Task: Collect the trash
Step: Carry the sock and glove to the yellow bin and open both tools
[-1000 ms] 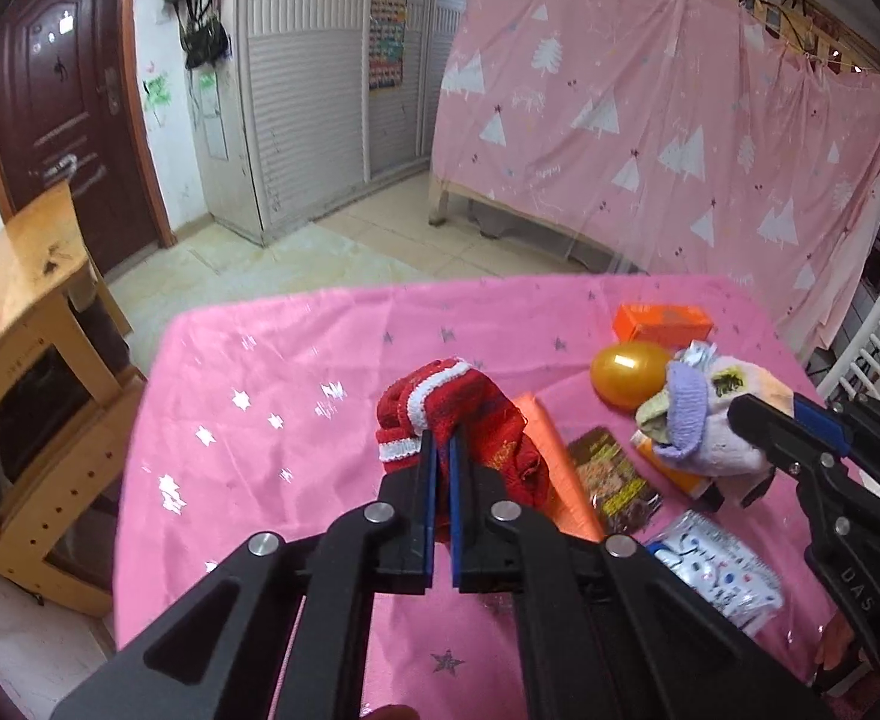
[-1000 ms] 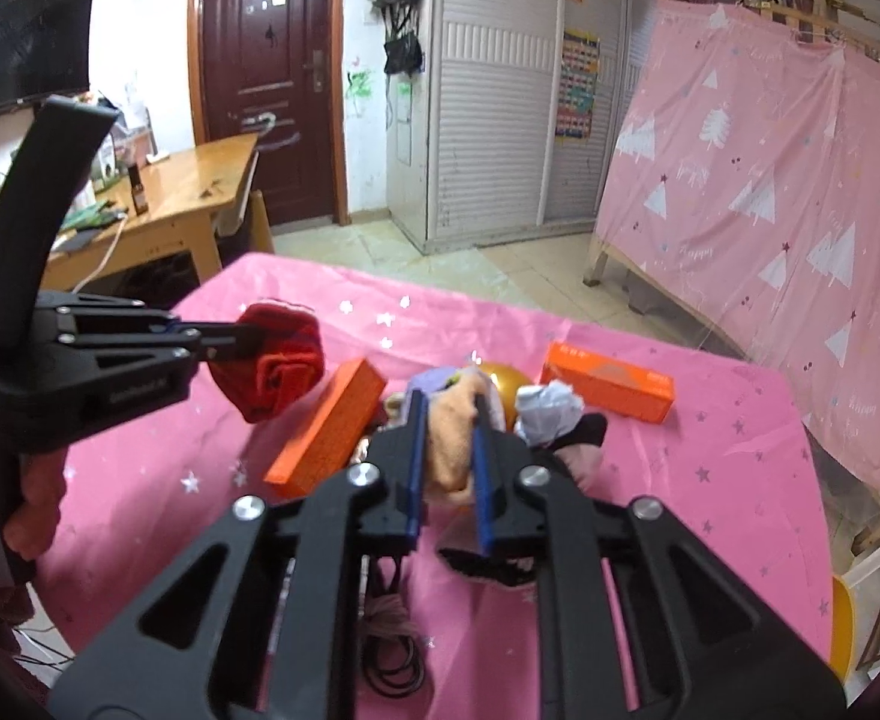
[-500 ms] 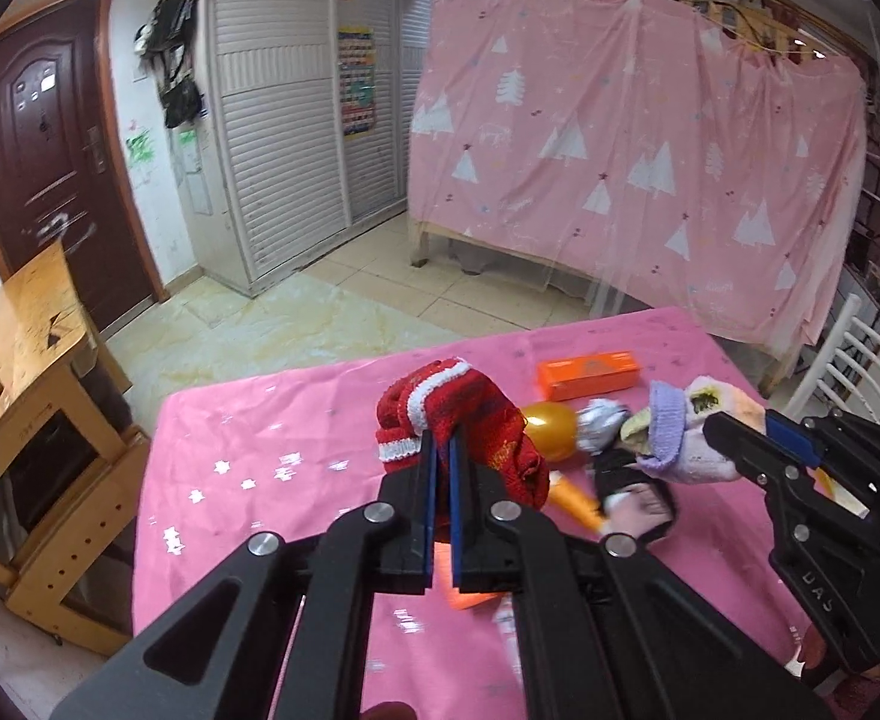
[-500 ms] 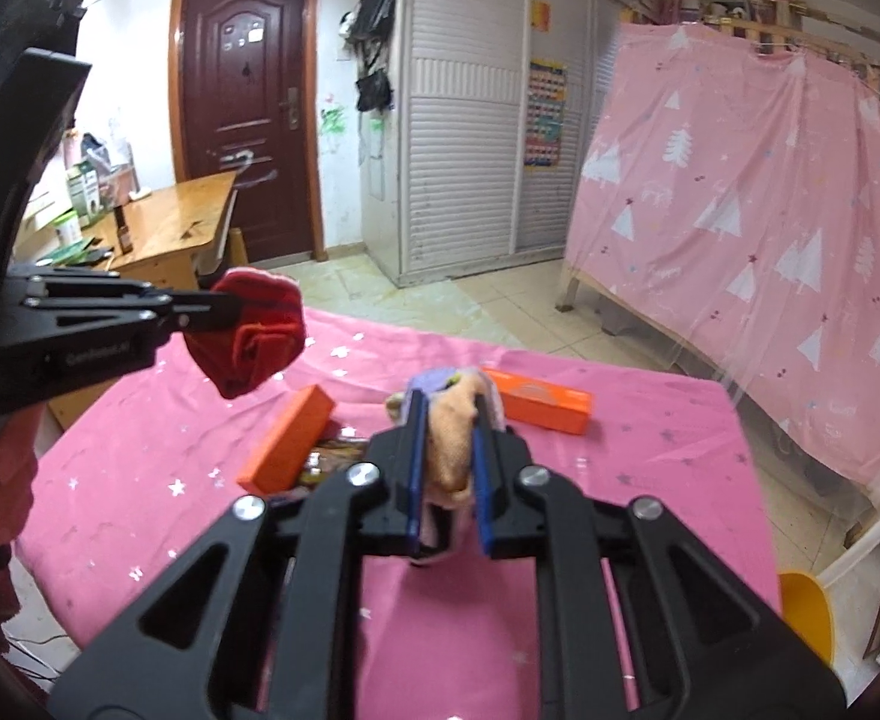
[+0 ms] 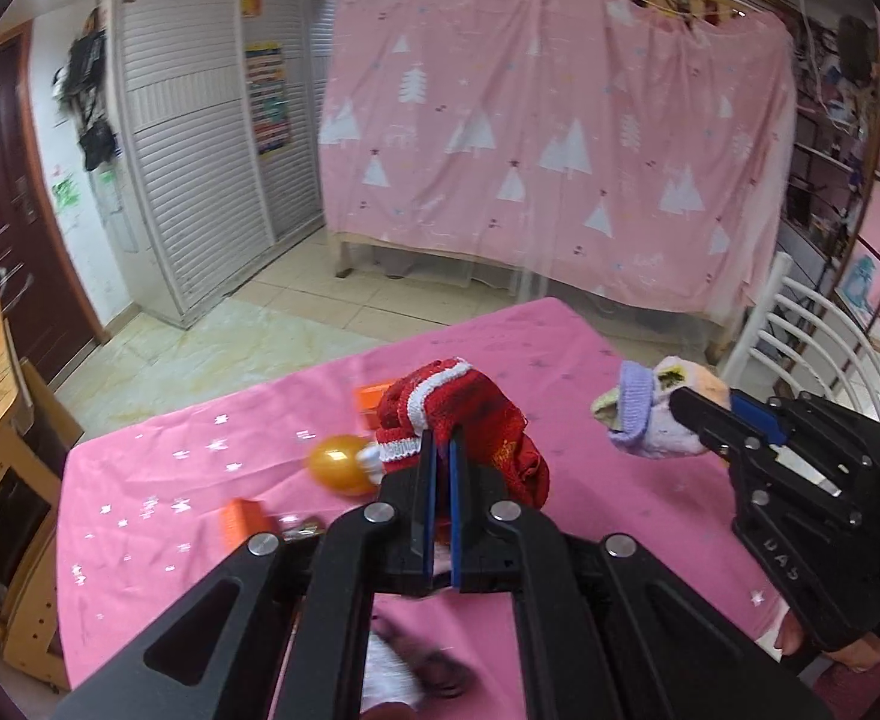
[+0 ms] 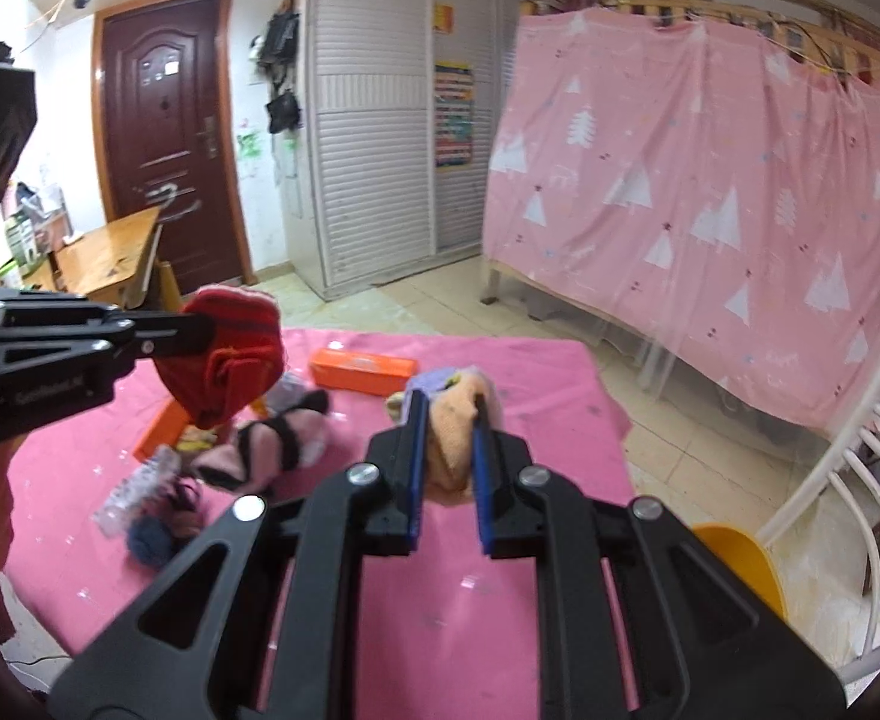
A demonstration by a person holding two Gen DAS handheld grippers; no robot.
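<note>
My left gripper point(image 5: 440, 450) is shut on a red knitted sock with a white stripe point(image 5: 463, 414), held up over the pink-clothed table point(image 5: 158, 498). In the right wrist view that red sock point(image 6: 230, 354) hangs at the left, clamped by the left gripper point(image 6: 200, 324). My right gripper point(image 6: 447, 414) is shut on a peach and purple sock point(image 6: 454, 426), lifted above the table's right part. From the left wrist view, the right gripper point(image 5: 679, 405) holds this pale sock point(image 5: 649, 414) at the right.
On the table lie an orange box point(image 6: 362, 369), a second orange box point(image 6: 161, 432), a gold ball point(image 5: 338, 462), a pink and black striped sock point(image 6: 266, 450), a clear wrapper point(image 6: 137, 489) and dark cord point(image 6: 158, 531). A white chair point(image 6: 859, 468) and a yellow bin point(image 6: 739, 564) stand right.
Both grippers have swung to the right and risen a little, each still clamping its sock. The table items have slid left and down in both views.
</note>
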